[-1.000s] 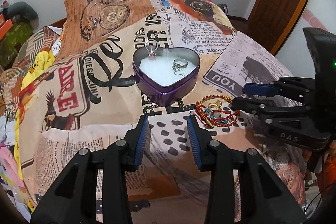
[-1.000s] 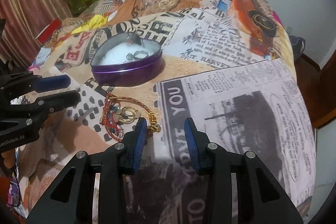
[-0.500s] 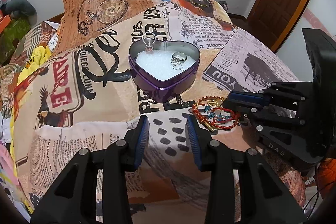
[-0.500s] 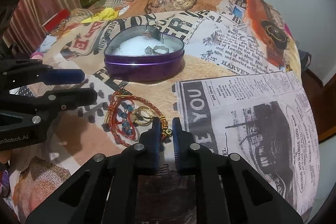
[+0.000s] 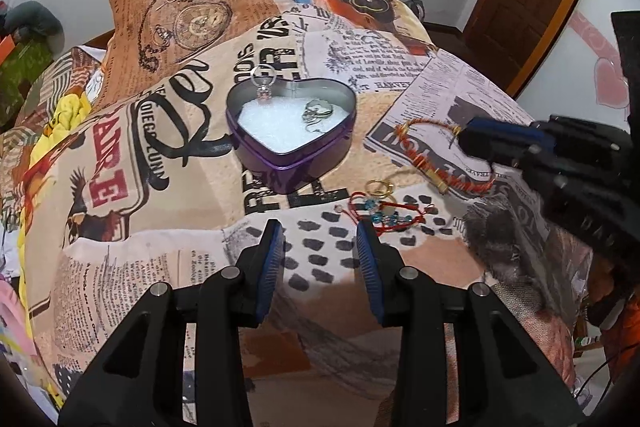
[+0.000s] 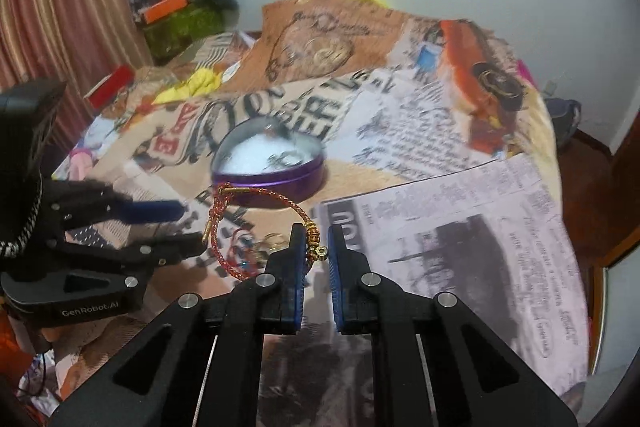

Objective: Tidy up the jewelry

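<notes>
The right tongs [image 6: 318, 251] are clamped on the gold-beaded end of a red-and-gold cord bracelet [image 6: 256, 205], which hangs lifted above the bed [image 5: 160, 227], near the purple heart tin [image 5: 291, 131]; the left tongs [image 5: 319, 243] stand apart, holding nothing, just beside a red beaded bracelet [image 5: 384, 213] and gold rings [image 5: 378, 187] lying on the cover.

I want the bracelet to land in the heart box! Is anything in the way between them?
Nothing visible blocks it. The right gripper holds the red-and-gold bracelet up in the air, and only bare blanket lies between it and the open purple heart tin.
</notes>
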Motion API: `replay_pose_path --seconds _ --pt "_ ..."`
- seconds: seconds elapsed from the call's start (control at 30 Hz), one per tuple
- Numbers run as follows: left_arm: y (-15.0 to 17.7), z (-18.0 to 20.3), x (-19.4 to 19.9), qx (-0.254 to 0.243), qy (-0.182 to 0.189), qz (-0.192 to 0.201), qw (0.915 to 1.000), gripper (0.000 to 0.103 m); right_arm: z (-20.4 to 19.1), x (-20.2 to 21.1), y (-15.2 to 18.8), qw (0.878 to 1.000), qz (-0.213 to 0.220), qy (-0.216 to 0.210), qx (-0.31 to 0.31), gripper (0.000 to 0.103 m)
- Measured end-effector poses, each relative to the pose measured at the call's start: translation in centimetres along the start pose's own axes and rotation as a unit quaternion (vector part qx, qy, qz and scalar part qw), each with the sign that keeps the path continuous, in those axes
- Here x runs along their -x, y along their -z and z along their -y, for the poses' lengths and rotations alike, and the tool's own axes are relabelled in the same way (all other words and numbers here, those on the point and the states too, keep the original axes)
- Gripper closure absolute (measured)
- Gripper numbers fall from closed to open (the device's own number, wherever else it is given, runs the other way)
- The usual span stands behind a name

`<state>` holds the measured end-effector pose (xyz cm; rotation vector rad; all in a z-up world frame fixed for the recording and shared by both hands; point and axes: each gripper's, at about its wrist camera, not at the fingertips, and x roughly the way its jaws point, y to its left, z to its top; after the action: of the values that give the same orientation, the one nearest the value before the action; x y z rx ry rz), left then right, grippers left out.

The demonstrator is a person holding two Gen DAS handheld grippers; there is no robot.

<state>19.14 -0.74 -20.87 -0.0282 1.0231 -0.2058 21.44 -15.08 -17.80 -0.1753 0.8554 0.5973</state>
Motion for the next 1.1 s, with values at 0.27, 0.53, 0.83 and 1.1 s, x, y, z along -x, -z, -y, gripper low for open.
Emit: replay_pose_path --seconds 0.27,0.53,0.83,1.1 --pt "-1.0 -0.4 -1.1 0.026 0.027 -0.003 0.9993 0.066 2.7 0.8 1.1 0.999 0.001 0.023 -0.03 0.093" --pt "-1.6 -0.3 -3.0 0.037 0.063 -0.024 0.997 0.084 3.9 1.0 1.8 0.999 -0.002 0.023 -0.049 0.093" --pt "-1.6 0.6 -1.9 0.013 0.043 0.004 0.999 0.103 3.5 1.1 1.6 0.999 0.003 0.017 -0.047 0.093" --pt "-2.2 0.6 1.1 0.005 0.025 0.045 0.9987 0.103 2.9 2.0 0.9 0.999 0.016 0.02 -0.045 0.093"
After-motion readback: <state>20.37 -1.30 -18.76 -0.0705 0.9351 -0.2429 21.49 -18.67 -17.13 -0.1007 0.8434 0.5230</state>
